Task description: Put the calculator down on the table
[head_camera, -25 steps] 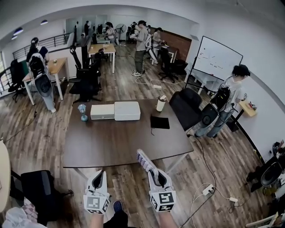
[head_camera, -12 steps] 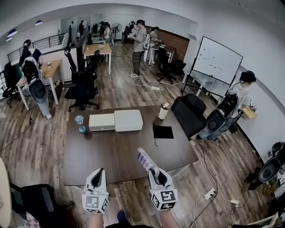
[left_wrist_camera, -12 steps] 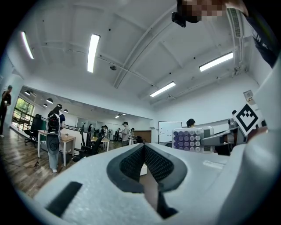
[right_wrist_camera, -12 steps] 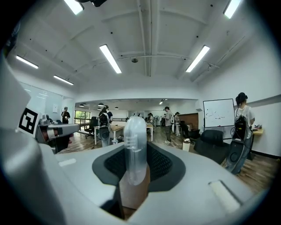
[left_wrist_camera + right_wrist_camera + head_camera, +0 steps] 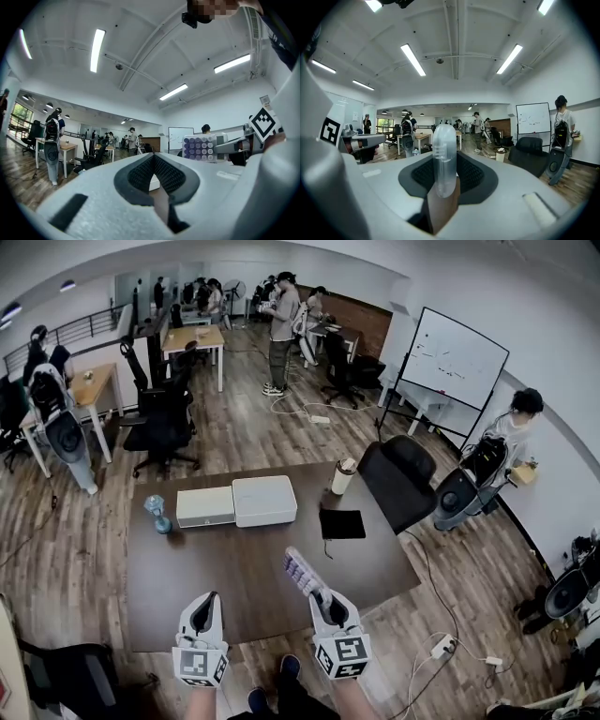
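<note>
In the head view my right gripper (image 5: 322, 598) is shut on the calculator (image 5: 302, 573), a pale slab with purple keys that sticks out forward and left over the near part of the dark brown table (image 5: 234, 563). The right gripper view shows the calculator (image 5: 444, 154) edge-on, upright between the pads. Its keypad (image 5: 202, 147) also shows in the left gripper view, off to the right. My left gripper (image 5: 205, 607) hovers over the table's near edge beside the right one, its tips together with nothing between them.
Two white boxes (image 5: 264, 500) (image 5: 205, 506) lie side by side at the table's middle back. A blue object (image 5: 157, 514) stands at the left, a cup (image 5: 344, 476) and a black pad (image 5: 342, 523) at the right. A black chair (image 5: 398, 474) and a person (image 5: 506, 442) are beyond the right corner.
The table has come closer. Both grippers, earlier over the floor in front of its near edge, now reach over the tabletop. The calculator stays held in the right gripper.
</note>
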### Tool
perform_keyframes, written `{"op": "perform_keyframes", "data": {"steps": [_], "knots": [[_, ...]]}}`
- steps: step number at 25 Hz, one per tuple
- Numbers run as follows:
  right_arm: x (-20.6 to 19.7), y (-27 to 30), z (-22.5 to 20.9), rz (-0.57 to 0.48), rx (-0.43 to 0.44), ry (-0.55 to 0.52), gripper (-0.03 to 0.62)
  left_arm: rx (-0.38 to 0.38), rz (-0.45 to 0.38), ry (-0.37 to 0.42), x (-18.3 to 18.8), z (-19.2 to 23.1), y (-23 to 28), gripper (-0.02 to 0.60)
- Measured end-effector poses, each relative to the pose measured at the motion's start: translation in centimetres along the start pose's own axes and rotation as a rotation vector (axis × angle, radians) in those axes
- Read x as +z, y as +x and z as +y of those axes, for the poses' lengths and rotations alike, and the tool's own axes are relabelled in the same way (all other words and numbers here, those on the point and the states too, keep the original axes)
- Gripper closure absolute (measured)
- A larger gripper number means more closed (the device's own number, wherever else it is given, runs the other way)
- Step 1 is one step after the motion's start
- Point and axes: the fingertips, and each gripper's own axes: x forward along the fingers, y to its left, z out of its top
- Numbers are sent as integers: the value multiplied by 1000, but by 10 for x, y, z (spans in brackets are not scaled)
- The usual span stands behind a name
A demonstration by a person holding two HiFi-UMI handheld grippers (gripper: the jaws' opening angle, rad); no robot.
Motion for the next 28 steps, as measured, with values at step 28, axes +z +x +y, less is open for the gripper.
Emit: {"op": "perform_keyframes", "data": {"steps": [28], "knots": [[17,214,-85,9,146,-17,477,111,-45,61,8,55,187,586]]}}
